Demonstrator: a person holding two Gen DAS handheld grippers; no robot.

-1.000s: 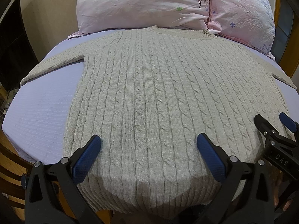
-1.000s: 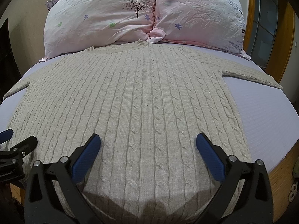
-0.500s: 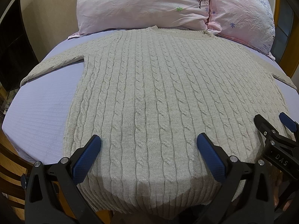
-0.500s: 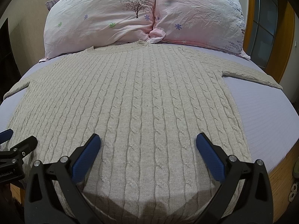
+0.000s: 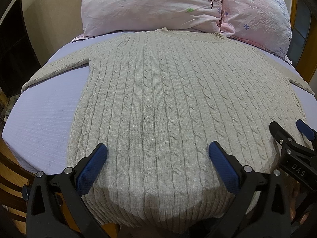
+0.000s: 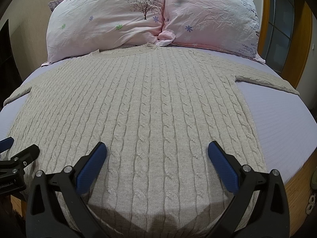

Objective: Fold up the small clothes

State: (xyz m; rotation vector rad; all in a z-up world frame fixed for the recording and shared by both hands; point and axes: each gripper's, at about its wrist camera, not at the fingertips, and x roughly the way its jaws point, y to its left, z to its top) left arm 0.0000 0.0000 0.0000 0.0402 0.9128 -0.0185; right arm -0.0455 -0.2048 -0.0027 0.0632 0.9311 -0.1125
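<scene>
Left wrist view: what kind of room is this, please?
Most likely a bedroom. A bed with a lilac sheet carries two pink pillows at its far end, and a sweater lies spread flat on it.

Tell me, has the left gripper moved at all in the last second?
No. In its own view the left gripper sits at the same spot over the sweater, and the pillows line up as they did a second ago.

White letters "DAS" stand on the black body of the right claw (image 5: 291,136), at the lower right of the left wrist view; other lettering is unreadable.
</scene>
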